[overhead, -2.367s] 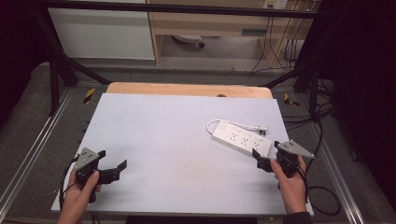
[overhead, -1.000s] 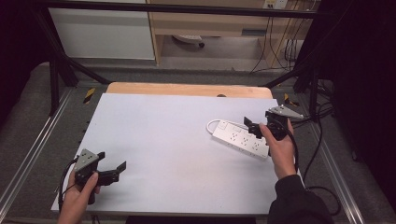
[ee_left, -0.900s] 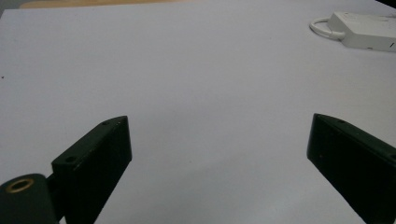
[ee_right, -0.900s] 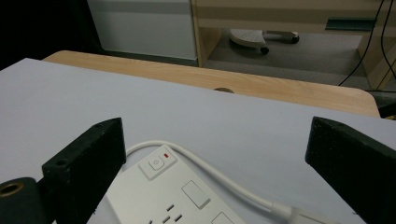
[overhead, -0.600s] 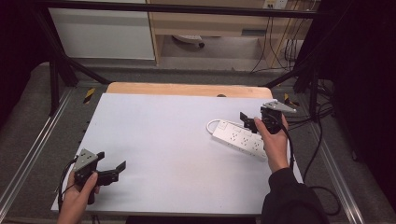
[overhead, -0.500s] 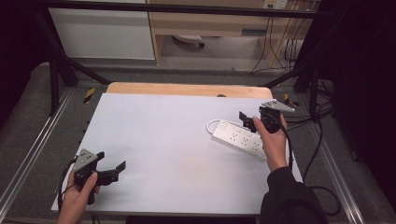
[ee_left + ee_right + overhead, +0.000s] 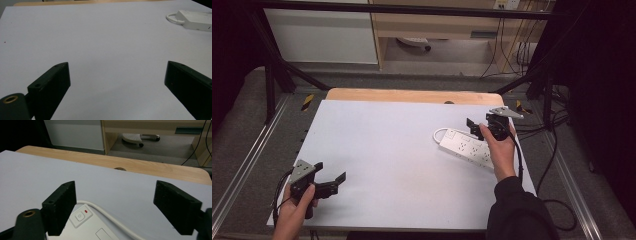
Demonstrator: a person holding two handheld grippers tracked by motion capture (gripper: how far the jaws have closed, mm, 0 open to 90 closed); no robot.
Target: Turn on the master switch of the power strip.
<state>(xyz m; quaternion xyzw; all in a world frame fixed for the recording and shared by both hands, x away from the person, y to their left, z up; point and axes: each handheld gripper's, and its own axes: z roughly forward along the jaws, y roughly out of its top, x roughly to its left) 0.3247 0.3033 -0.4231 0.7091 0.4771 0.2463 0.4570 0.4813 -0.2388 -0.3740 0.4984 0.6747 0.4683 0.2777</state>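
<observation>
A white power strip [image 7: 464, 148] lies on the table [image 7: 402, 150] at about 3 o'clock from the table's middle, slanted, with its switch end toward 10 o'clock and its other end toward 4 o'clock. Its white cord [image 7: 440, 132] loops out from the switch end and curls back along the far side.

The right gripper [image 7: 479, 126] hovers over the strip's far edge, at about 1 o'clock from the strip's middle, the hand [image 7: 499, 150] reaching in from 5 o'clock. Its jaws stand wide and have just been closing a little; nothing is pinched between them. In the right gripper view the strip's switch end [image 7: 83, 216], with a round button and a small red mark, lies below near the left jaw, and the cord [image 7: 112, 218] runs across the gap between the jaws toward 5 o'clock. The pads touch neither.

The left gripper [image 7: 334, 182] rests at about 8 o'clock on the table, near the front left corner, held by the left hand [image 7: 294, 210]. Its jaws are spread wide over bare table [image 7: 105, 50], holding nothing. From it the strip [image 7: 196, 20] shows far off at 2 o'clock, well apart.
</observation>
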